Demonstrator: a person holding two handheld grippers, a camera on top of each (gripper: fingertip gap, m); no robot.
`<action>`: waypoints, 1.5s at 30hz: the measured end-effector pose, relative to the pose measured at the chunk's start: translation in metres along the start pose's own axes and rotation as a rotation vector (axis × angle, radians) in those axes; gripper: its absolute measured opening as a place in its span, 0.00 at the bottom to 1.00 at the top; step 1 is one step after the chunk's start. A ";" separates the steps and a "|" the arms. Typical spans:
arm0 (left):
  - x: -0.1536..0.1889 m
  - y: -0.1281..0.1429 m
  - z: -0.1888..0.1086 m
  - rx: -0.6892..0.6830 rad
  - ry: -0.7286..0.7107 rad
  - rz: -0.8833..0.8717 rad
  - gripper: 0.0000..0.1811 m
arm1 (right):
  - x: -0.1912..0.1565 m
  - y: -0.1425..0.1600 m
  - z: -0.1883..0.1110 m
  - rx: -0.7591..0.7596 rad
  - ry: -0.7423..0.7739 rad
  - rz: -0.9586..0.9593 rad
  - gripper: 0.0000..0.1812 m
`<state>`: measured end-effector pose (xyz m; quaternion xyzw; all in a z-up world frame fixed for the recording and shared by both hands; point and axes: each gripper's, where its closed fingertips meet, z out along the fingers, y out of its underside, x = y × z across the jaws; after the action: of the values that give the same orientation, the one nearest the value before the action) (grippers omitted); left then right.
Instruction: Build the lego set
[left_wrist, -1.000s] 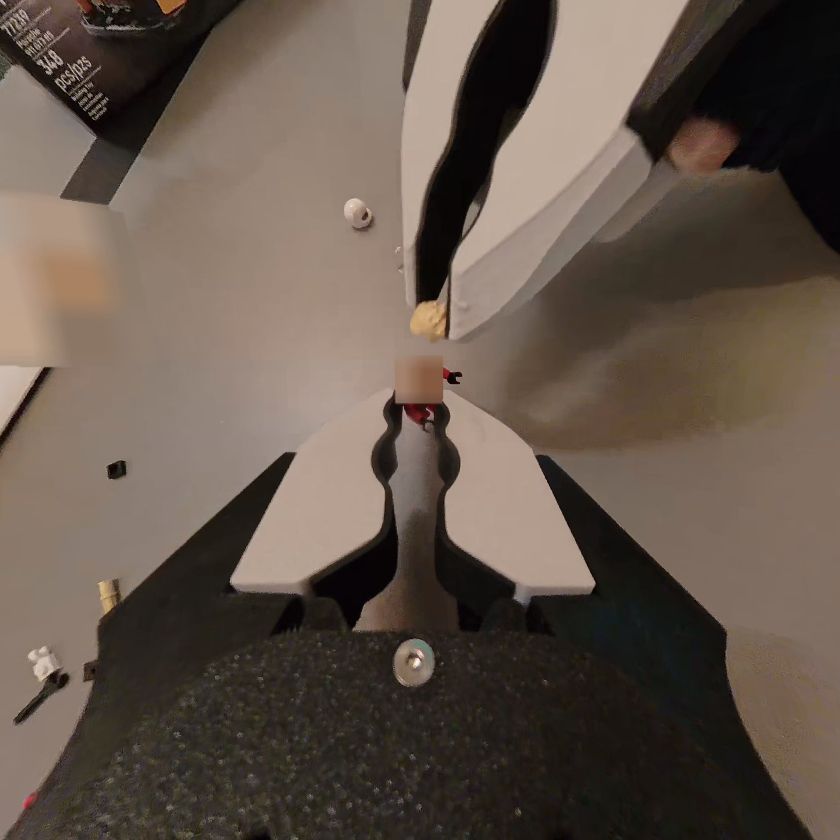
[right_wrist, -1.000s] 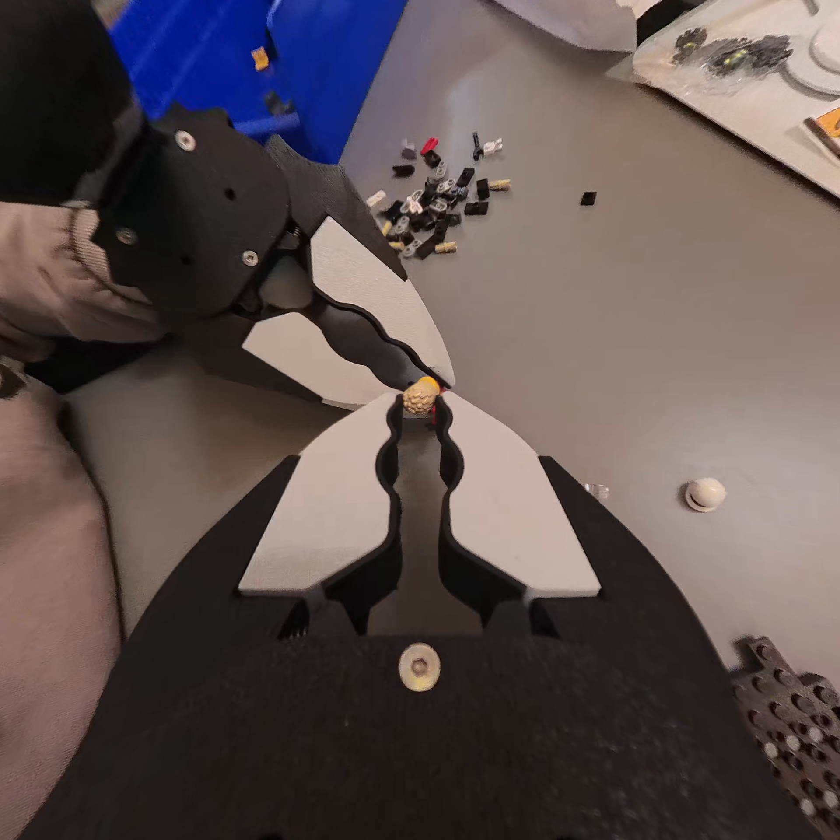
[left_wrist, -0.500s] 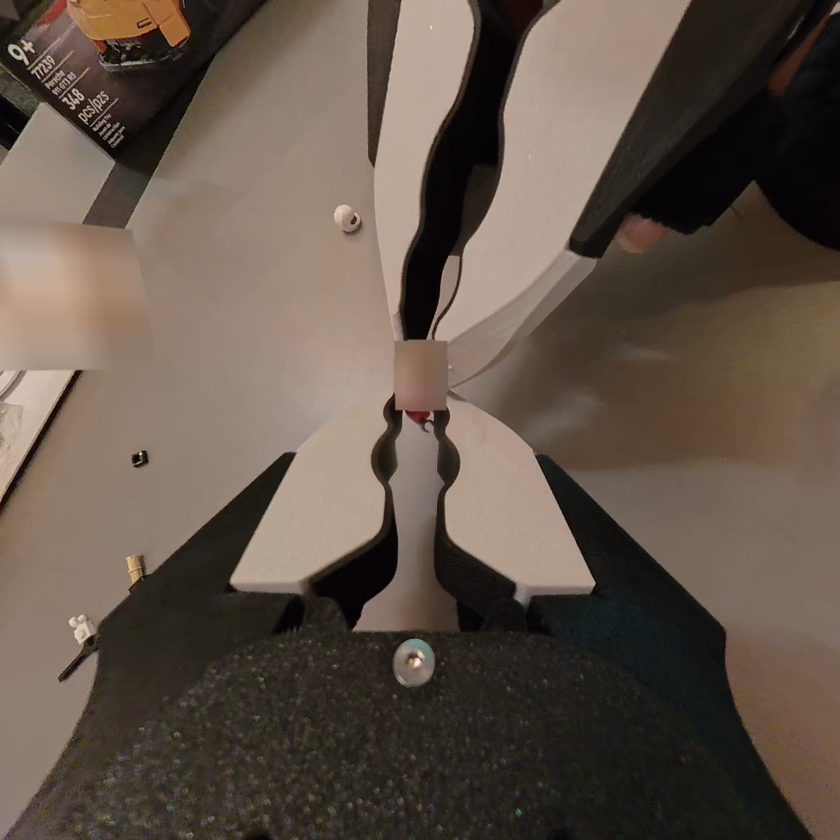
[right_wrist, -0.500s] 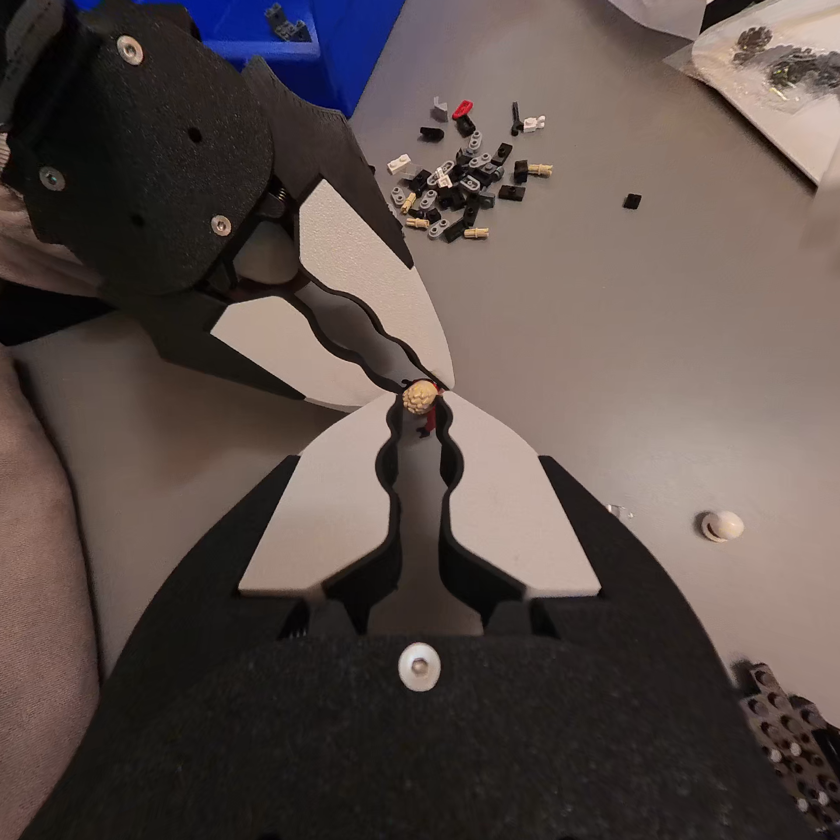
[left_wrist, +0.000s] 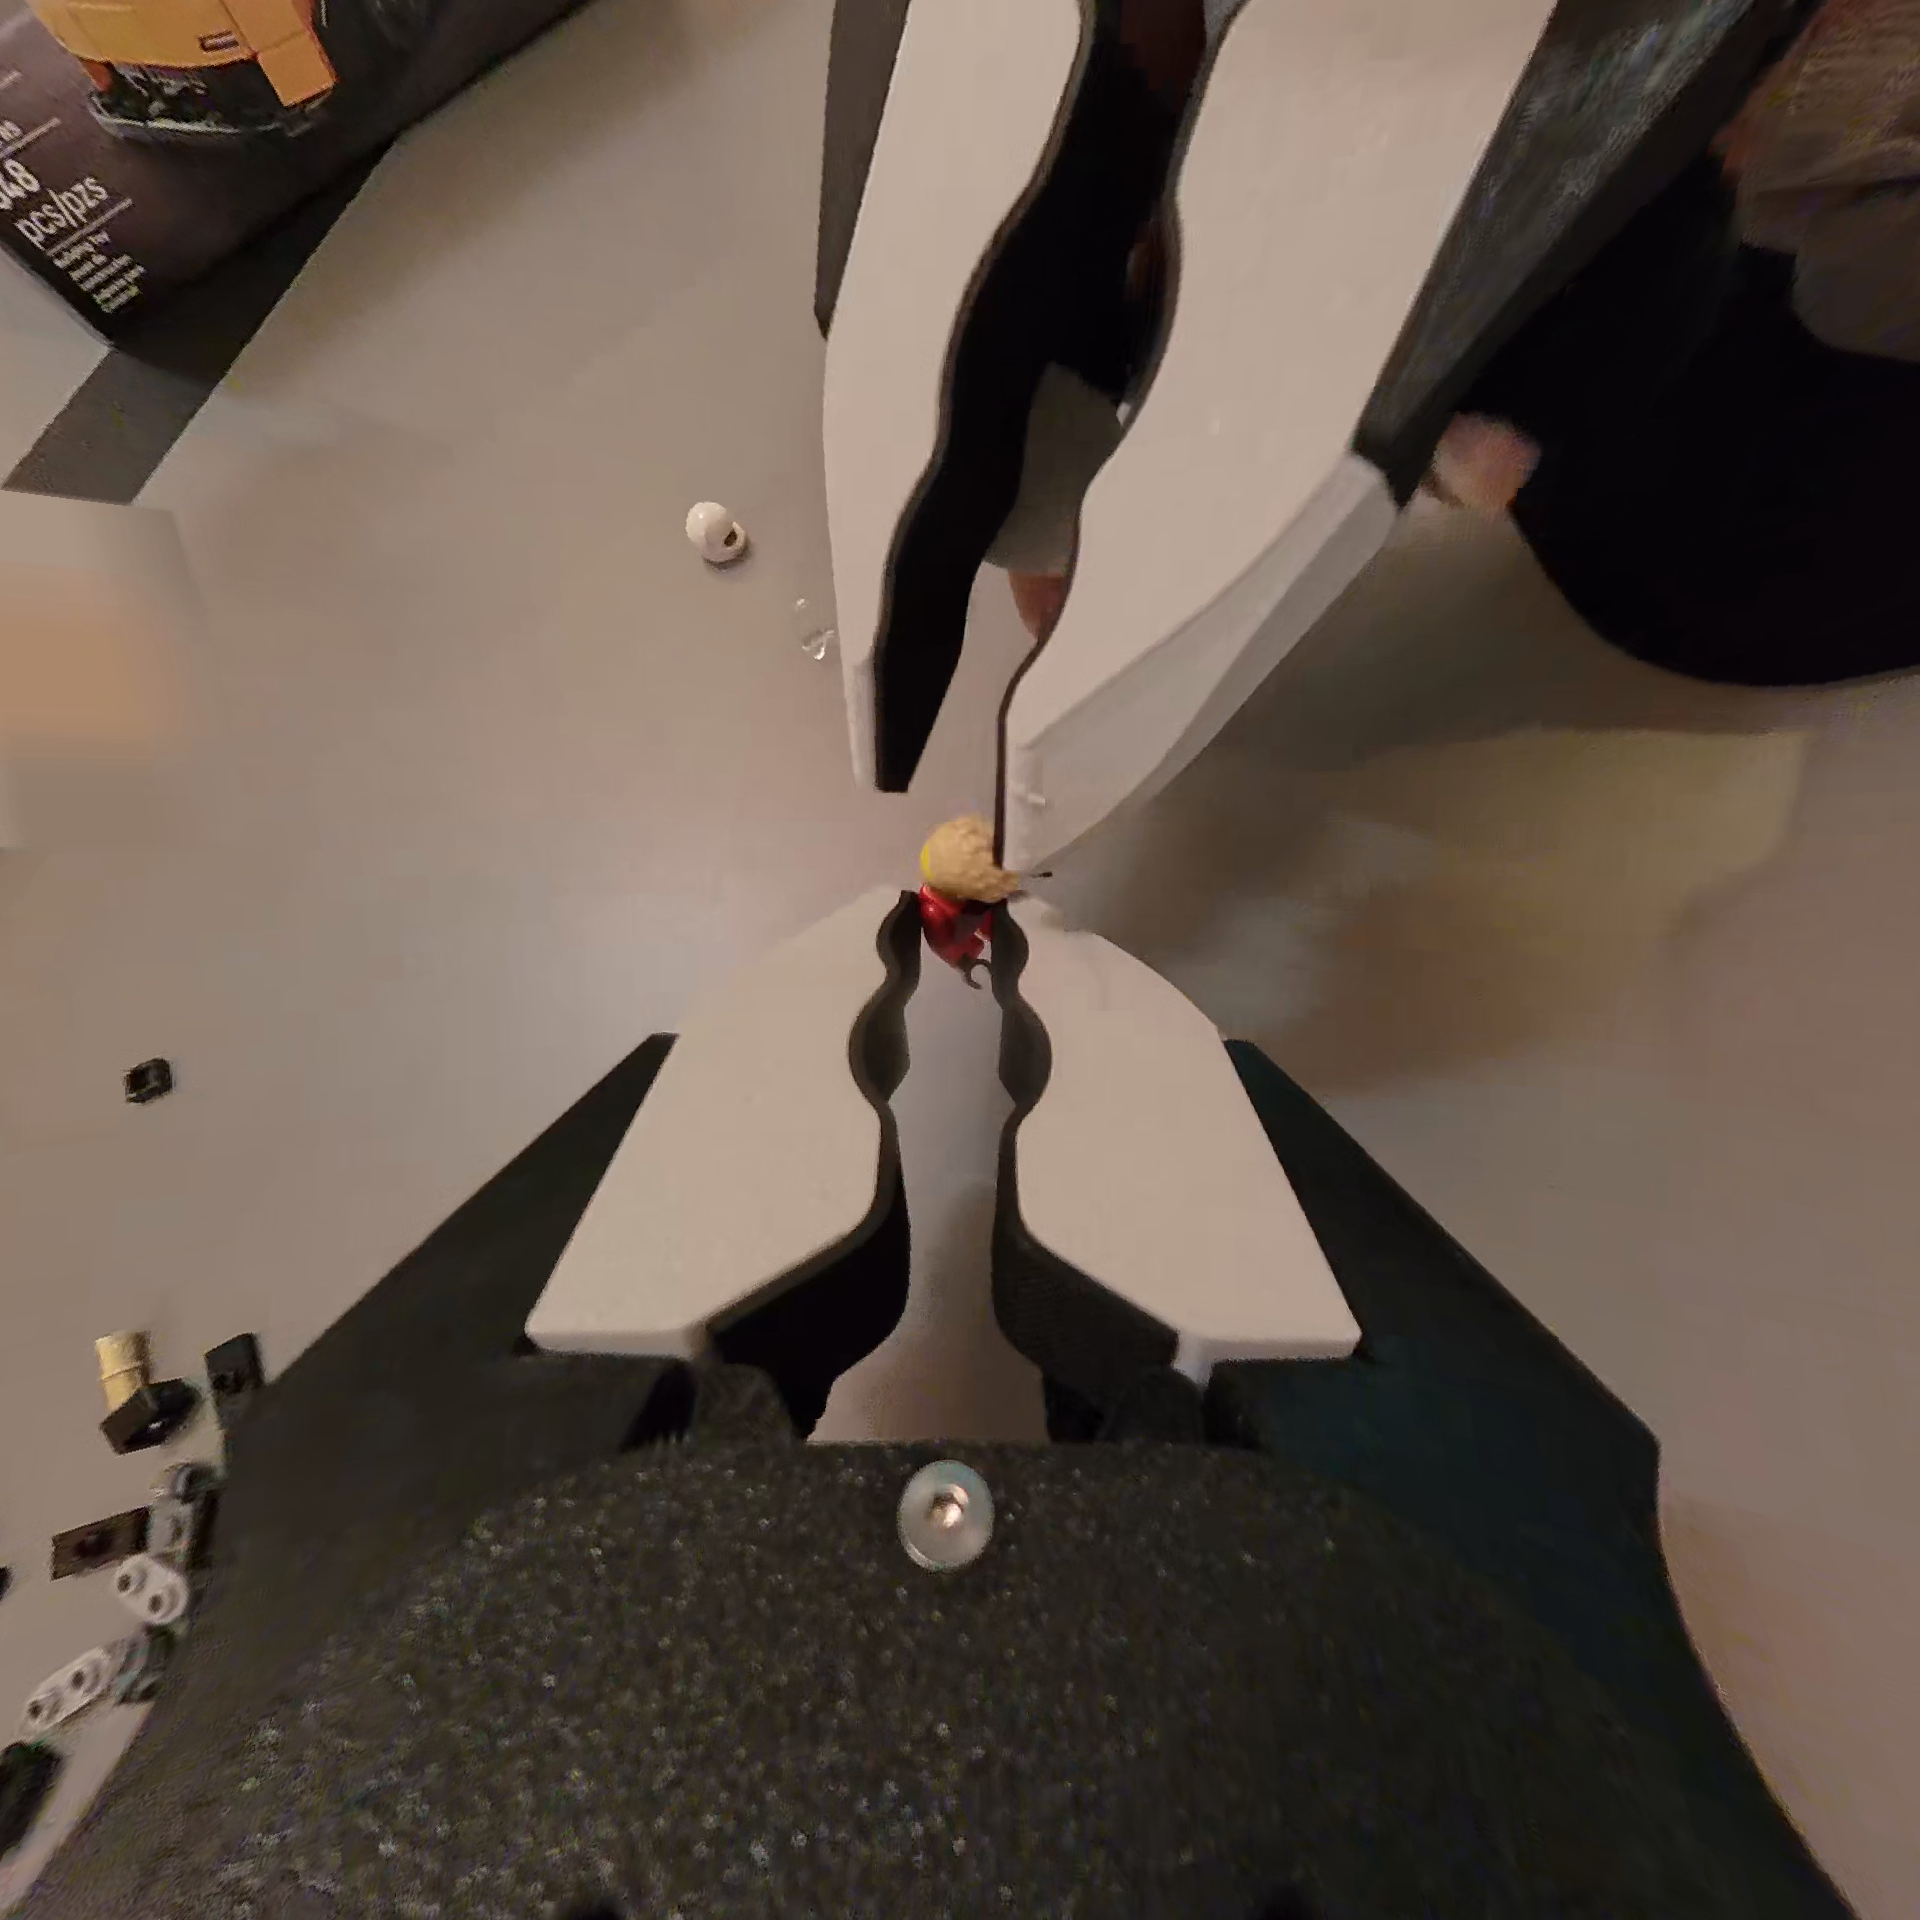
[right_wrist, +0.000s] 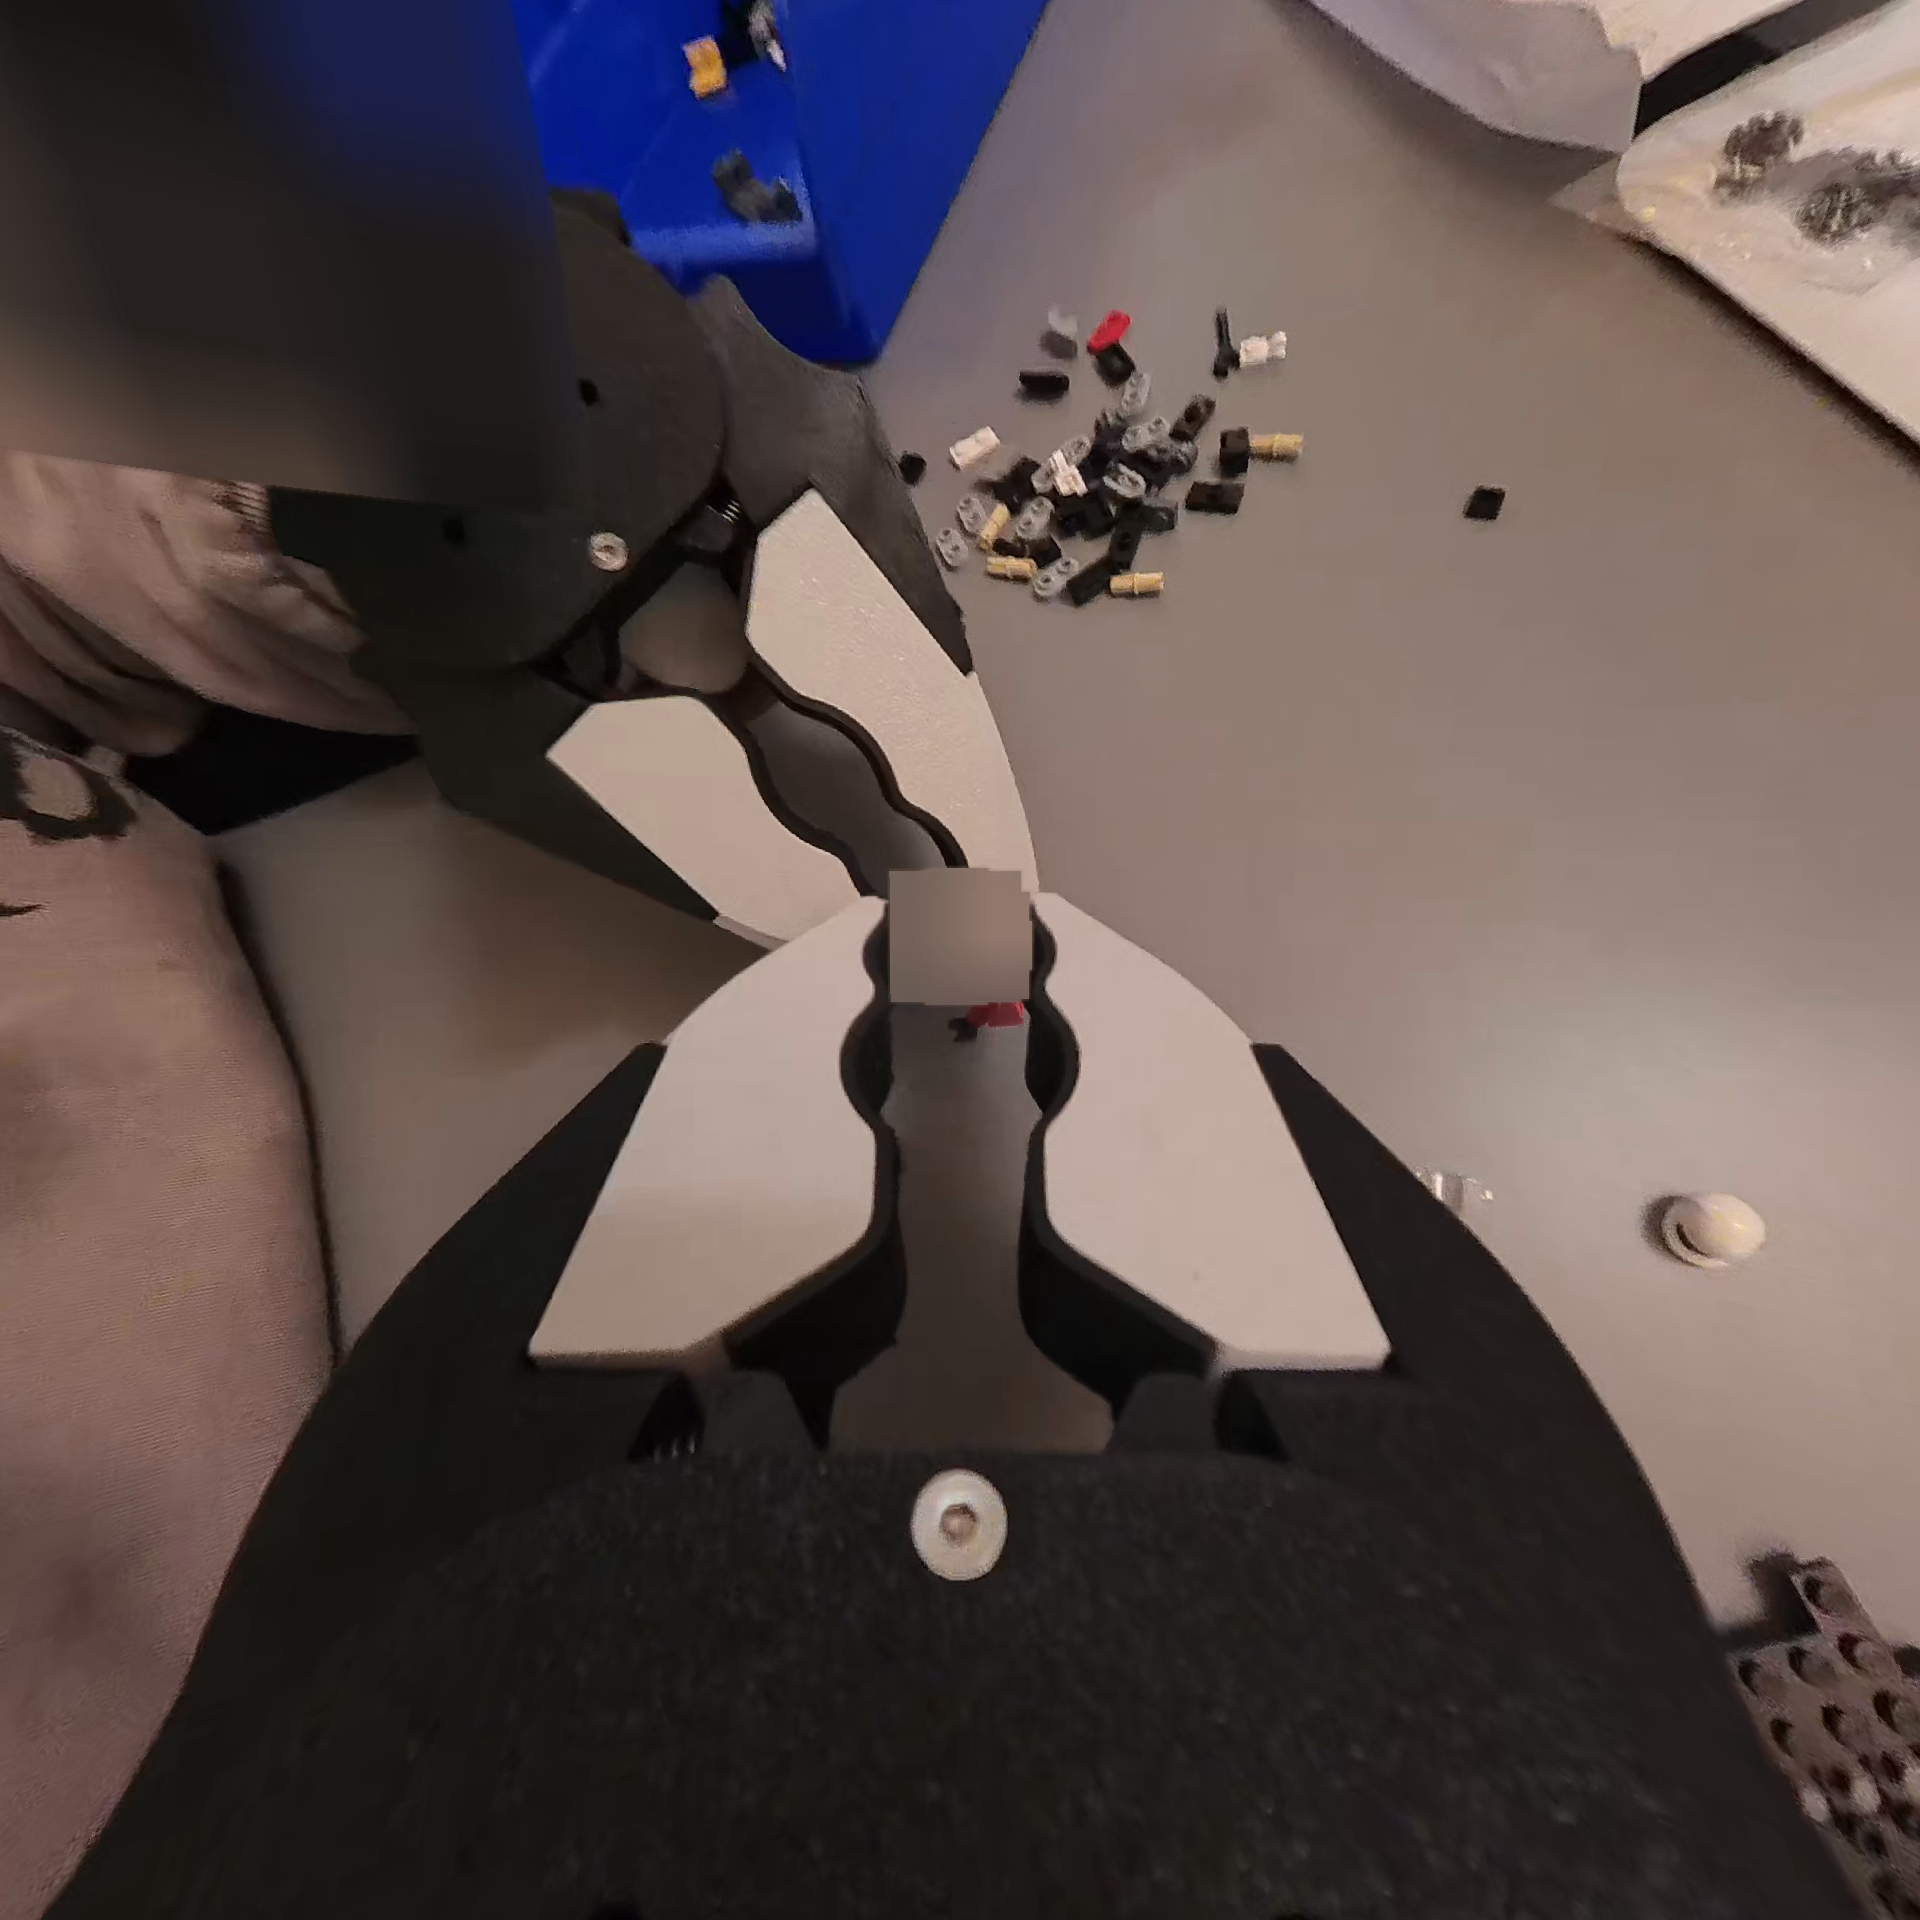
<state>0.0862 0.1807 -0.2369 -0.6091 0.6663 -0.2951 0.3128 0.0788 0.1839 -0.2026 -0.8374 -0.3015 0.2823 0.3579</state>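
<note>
Left wrist view alone shows left tongs (left_wrist: 951, 914) clamping the minifigure (left_wrist: 958, 902), right tongs (left_wrist: 951, 784) parted.

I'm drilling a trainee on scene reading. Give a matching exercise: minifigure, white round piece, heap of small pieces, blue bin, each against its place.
1 minifigure
2 white round piece
3 heap of small pieces
4 blue bin

A on the grey table, away from the heap
B at the back, a few pieces inside
C between the left gripper's fingertips
D scattered near the bin

Pairs: 1-C, 2-A, 3-D, 4-B
</note>
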 end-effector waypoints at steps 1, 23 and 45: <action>0.001 -0.001 -0.001 0.005 0.015 -0.013 0.07 | -0.001 -0.003 -0.004 0.025 -0.016 -0.004 0.12; 0.013 -0.008 -0.008 0.036 0.091 -0.024 0.07 | -0.013 0.000 -0.005 0.077 -0.135 -0.157 0.07; -0.002 -0.010 -0.010 0.049 -0.027 -0.034 0.06 | -0.003 -0.006 -0.001 0.151 -0.196 0.174 0.06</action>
<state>0.0847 0.1821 -0.2228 -0.6166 0.6441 -0.3085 0.3313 0.0760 0.1850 -0.1966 -0.7993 -0.2393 0.4147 0.3630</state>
